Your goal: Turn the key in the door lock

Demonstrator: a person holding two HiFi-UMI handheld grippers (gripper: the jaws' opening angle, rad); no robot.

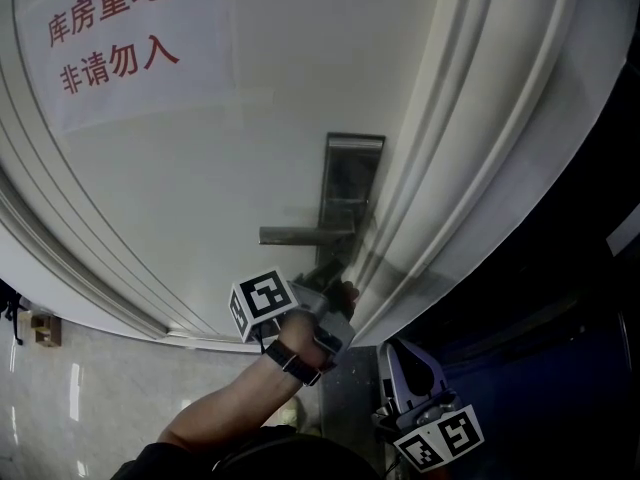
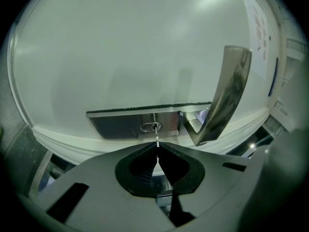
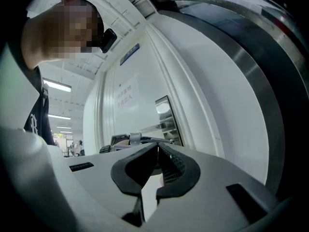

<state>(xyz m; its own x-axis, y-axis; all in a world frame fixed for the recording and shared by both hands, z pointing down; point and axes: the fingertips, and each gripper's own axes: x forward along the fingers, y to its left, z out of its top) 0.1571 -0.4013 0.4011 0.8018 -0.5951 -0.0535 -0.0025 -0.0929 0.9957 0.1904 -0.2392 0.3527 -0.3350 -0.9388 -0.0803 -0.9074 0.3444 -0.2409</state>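
silver metal, seen edge-on as a thin strip, is all that shows of the key. its tip is seated in the keyhole of the brushed steel lock plate, and its near end is pinched between the closed jaws of the left gripper. the key lies straight ahead of that gripper. its long axis runs from the jaw tips into the lock, in line with the gripper's own axis, so the turn is judged to be a roll of the gripper about that line. the lever handle is mounted just beside the keyhole on the same plate, which is fixed to the white door. the right gripper is held low by the door edge, well apart from the lock, its jaws together on nothing.
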